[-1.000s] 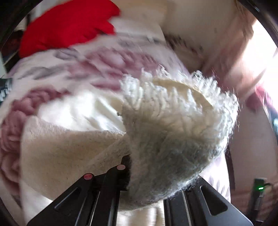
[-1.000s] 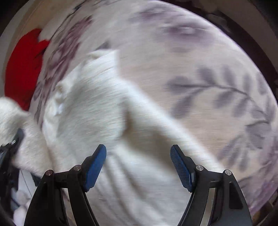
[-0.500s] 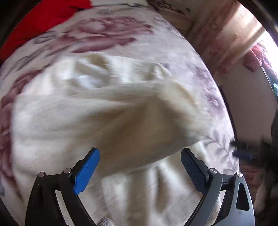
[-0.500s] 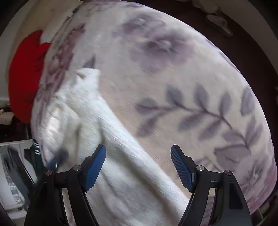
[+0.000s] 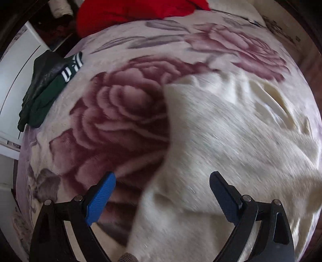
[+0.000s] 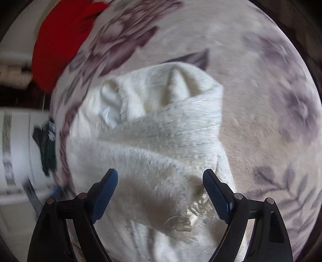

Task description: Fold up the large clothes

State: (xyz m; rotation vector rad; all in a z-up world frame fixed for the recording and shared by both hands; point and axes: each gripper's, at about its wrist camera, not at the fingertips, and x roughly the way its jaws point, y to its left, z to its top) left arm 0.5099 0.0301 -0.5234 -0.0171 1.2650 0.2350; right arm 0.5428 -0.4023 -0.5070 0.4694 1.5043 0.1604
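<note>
My left wrist camera looks down along the left claw (image 5: pixel 162 198) from close above the bed (image 5: pixel 128 104), facing its far edge. My right wrist camera sits equally low over the right claw (image 6: pixel 160 191). Both take in the cream fleece garment (image 5: pixel 231 145) (image 6: pixel 153 141), red cloth (image 5: pixel 128 12) (image 6: pixel 60 40) and dark green garment (image 5: pixel 46 88) (image 6: pixel 47 149).

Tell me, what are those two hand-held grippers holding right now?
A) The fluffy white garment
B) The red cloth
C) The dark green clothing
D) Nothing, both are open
D: the left hand-held gripper and the right hand-held gripper both stand with fingers wide apart above the fluffy white garment, gripping nothing.
</note>
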